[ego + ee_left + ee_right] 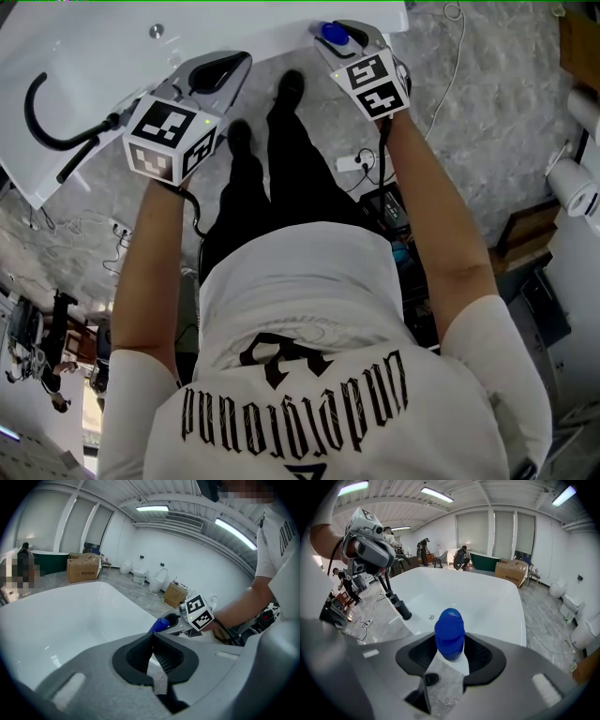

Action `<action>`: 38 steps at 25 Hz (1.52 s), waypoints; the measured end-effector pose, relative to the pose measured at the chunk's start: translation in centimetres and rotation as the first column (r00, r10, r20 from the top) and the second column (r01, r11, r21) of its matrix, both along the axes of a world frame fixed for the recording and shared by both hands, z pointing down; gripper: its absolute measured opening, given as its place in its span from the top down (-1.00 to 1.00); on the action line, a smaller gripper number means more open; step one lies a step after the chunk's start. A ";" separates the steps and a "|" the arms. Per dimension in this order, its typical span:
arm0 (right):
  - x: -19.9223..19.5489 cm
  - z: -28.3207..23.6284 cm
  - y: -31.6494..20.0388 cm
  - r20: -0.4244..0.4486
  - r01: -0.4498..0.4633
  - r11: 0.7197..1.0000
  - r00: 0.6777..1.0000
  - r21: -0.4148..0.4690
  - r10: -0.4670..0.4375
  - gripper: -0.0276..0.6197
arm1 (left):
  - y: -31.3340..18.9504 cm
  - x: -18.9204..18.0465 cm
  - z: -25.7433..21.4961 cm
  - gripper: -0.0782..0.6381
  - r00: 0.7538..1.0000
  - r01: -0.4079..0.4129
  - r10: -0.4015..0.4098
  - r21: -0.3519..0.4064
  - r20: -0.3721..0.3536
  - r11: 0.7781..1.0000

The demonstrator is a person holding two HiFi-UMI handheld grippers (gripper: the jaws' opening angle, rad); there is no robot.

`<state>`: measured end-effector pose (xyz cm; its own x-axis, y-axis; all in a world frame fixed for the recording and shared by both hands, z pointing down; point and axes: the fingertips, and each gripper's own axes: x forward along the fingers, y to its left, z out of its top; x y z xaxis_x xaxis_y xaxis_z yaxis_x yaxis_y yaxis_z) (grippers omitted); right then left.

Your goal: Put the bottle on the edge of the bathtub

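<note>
A white bottle with a blue cap (450, 634) lies along the jaws of my right gripper (450, 638), cap pointing forward over the white bathtub (487, 602). The jaws sit against the bottle's white body on both sides. In the head view the bottle's cap (333, 35) shows at the tub's near rim (281, 42), at the tip of the right gripper (345, 39). My left gripper (220, 70) hovers over the tub to the left, its pads (151, 639) meeting at the tips with nothing between them. The left gripper view shows the bottle (161, 624) sticking out of the right gripper (180, 622).
A black hand shower and hose (56, 131) sit on the tub's left rim, the black fitting (396, 603) near the left gripper. Cables and a power strip (352, 164) lie on the marble floor by my feet. Cardboard boxes (83, 568), toilets (139, 576) and people stand farther off.
</note>
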<state>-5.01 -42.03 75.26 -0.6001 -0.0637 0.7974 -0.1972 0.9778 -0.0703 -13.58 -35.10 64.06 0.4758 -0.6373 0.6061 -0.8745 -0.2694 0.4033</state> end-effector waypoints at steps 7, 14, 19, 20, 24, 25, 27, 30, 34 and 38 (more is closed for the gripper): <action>-0.1 -0.8 0.0 0.013 -0.036 0.999 0.999 0.001 0.036 0.28 | 1.1 -0.4 -0.8 0.76 1.000 0.000 0.000 0.011 0.003 1.000; 0.5 -4.2 -1.3 0.052 -0.089 0.994 0.995 0.058 0.086 0.27 | 1.4 0.0 -2.2 0.76 1.000 -0.026 0.025 0.043 0.017 0.999; 0.4 -7.8 -0.1 0.094 -0.129 0.986 0.988 0.102 0.119 0.27 | 2.8 0.1 -4.2 0.76 0.998 -0.057 0.055 0.079 0.031 0.995; 0.1 -9.1 0.6 0.104 -0.134 0.985 0.987 0.112 0.122 0.27 | 3.5 -0.1 -5.1 0.76 0.998 -0.058 0.056 0.086 0.028 0.995; -1.8 -14.3 4.4 0.147 -0.159 0.976 0.980 0.151 0.137 0.28 | 7.3 -0.5 -9.0 0.76 0.996 -0.086 0.084 0.125 0.027 0.988; -1.9 -15.2 5.2 0.157 -0.168 0.973 0.977 0.156 0.143 0.29 | 8.0 -0.4 -9.6 0.76 0.995 -0.096 0.093 0.134 0.027 0.986; -1.9 -16.3 6.8 0.175 -0.179 0.971 0.973 0.160 0.150 0.31 | 9.3 0.3 -10.6 0.76 0.993 -0.118 0.115 0.152 0.025 0.981; -1.4 -17.4 10.2 0.179 -0.181 0.972 0.972 0.148 0.153 0.35 | 11.8 1.6 -11.8 0.76 0.988 -0.156 0.154 0.174 0.027 0.972; -1.4 -20.1 14.2 0.213 -0.200 0.967 0.963 0.156 0.165 0.49 | 14.7 1.5 -14.2 0.76 0.986 -0.164 0.164 0.217 0.020 0.962; -1.7 -23.6 16.6 0.251 -0.223 0.953 0.953 0.204 0.170 0.56 | 17.2 0.2 -17.0 0.76 0.986 -0.165 0.163 0.273 0.029 0.948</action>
<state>-6.71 -25.39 51.65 -0.7208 -0.3621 0.5910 -0.3919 0.9162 0.0834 -13.43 -17.95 47.04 0.5843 -0.6929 0.4224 -0.8114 -0.5083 0.2886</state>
